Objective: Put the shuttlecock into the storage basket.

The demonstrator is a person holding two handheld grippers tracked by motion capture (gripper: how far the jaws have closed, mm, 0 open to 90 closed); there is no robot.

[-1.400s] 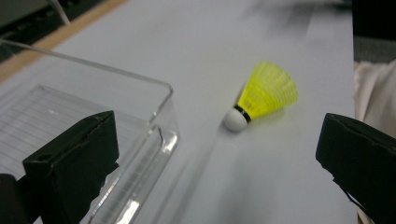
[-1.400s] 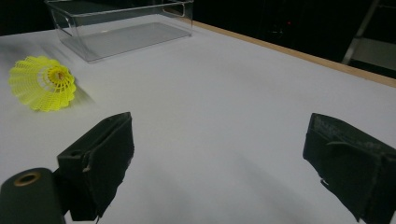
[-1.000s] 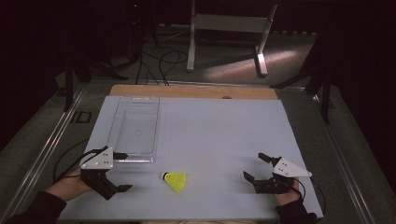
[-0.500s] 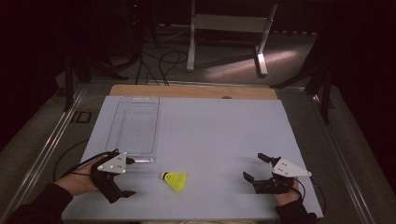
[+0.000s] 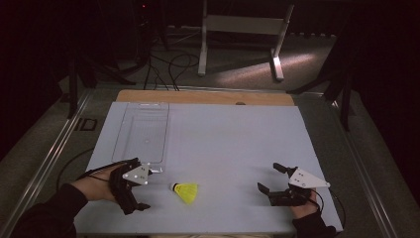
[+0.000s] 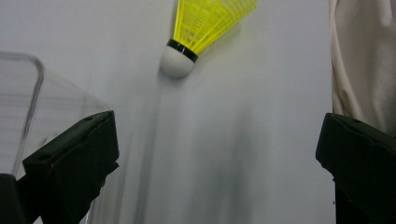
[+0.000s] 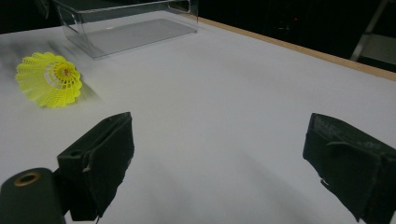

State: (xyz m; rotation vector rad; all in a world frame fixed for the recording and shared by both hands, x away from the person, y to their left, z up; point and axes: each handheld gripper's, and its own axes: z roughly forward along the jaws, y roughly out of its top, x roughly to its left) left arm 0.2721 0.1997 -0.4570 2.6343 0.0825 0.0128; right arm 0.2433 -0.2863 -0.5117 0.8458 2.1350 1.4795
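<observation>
A yellow shuttlecock [image 5: 185,192] with a white cork lies on its side on the white table top [image 5: 233,144], near the front edge. My left gripper [image 5: 142,182] is open just left of it, jaws wide and pointing at it. In the left gripper view the shuttlecock [image 6: 201,32] lies ahead, beyond the open left gripper [image 6: 217,154], cork end nearest. My right gripper [image 5: 267,176] stands open at the front right with nothing between its fingers. In the right gripper view the shuttlecock [image 7: 49,79] lies far left of the open right gripper [image 7: 219,158].
A clear plastic bin [image 5: 143,134] stands empty on the left half of the table, right behind my left hand; its corner [image 6: 28,107] is beside the left jaw. A wooden strip [image 5: 205,96] edges the far side. Pale cloth [image 6: 362,60] hangs at the front edge.
My left gripper has moved right along the front of the bin, toward the shuttlecock, and turned to face it. The right gripper and the shuttlecock have stayed put.
</observation>
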